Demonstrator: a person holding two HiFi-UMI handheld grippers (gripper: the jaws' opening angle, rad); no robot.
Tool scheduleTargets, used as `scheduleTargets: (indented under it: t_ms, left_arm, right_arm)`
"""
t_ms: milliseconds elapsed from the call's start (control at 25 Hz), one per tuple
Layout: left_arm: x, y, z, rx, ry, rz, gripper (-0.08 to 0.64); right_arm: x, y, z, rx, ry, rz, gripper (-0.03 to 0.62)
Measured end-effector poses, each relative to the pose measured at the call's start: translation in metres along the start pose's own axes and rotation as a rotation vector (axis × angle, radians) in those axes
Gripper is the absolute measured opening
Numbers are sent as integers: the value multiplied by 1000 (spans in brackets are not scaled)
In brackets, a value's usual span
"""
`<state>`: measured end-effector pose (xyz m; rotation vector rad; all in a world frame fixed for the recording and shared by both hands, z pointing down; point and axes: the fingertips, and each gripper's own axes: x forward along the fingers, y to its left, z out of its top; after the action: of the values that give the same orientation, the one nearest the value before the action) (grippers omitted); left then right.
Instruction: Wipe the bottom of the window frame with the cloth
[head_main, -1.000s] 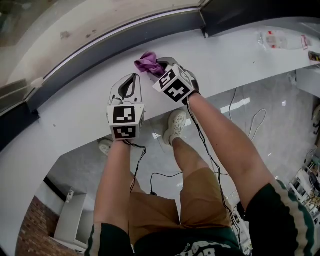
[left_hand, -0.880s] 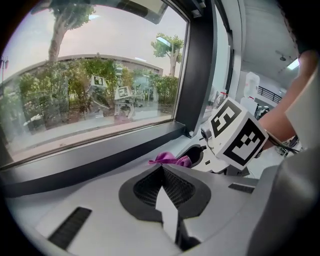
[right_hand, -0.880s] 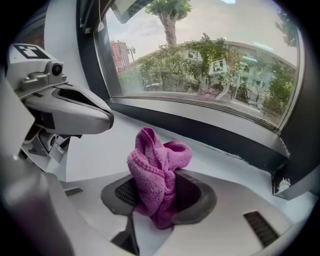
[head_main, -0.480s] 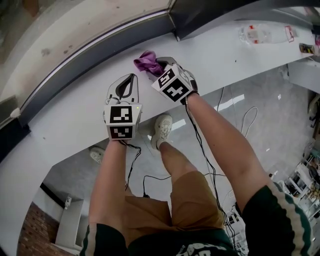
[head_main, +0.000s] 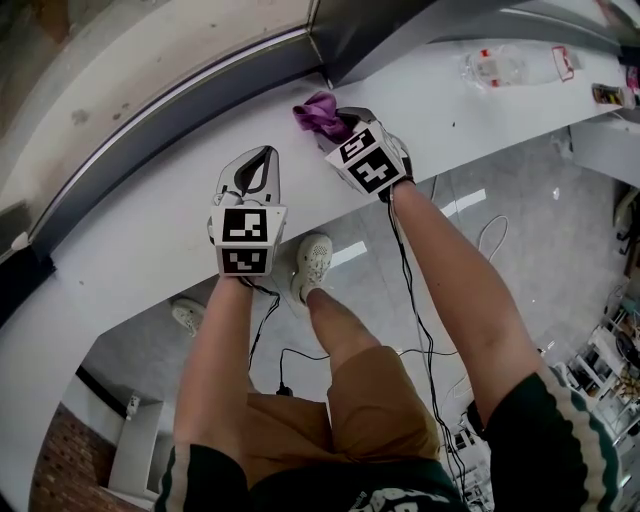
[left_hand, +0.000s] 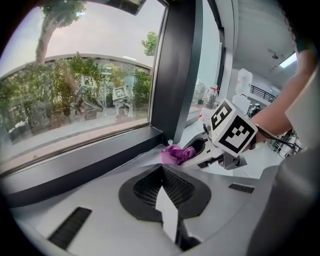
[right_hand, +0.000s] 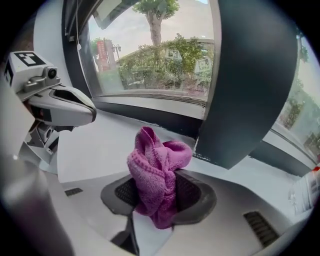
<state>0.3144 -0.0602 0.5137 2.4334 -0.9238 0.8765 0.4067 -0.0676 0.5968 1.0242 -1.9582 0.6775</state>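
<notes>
Now my right tool (head_main: 337, 123) pinches the cloth (head_main: 318, 111) near the corner of the frame (head_main: 190, 92). I'd press it onto the bottom rail and drag steadily. My left tool (head_main: 256, 168) is closed, empty.

White ledge (head_main: 125, 240) beneath a tree-facing window (left_hand: 75, 95), glossy grey floor (head_main: 520, 235) below

Consisted of a white table (head_main: 150, 220), curved in the head view, butted against the dark window frame (left_hand: 100, 160) along its far edge. Carried a clear plastic bottle (head_main: 495, 65) lying on its side toward the right end. Carried a small flat item (head_main: 607, 95), too small to identify, farther right.
</notes>
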Motion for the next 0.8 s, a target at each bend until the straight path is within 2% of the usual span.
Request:
scheduleTargets:
  t_ms: [320, 440, 800]
  left_arm:
    - [5, -23, 15, 17, -8, -10, 5]
    - [3, -30, 12, 25, 4, -22, 5]
    - [4, -39, 0, 45, 31, -48, 5]
  right_arm:
    - [-4, -7, -3, 9, -16, -12, 169]
    - [-5, -4, -9, -6, -8, -12, 169]
    - [-19, 11, -34, 35, -10, -16, 168]
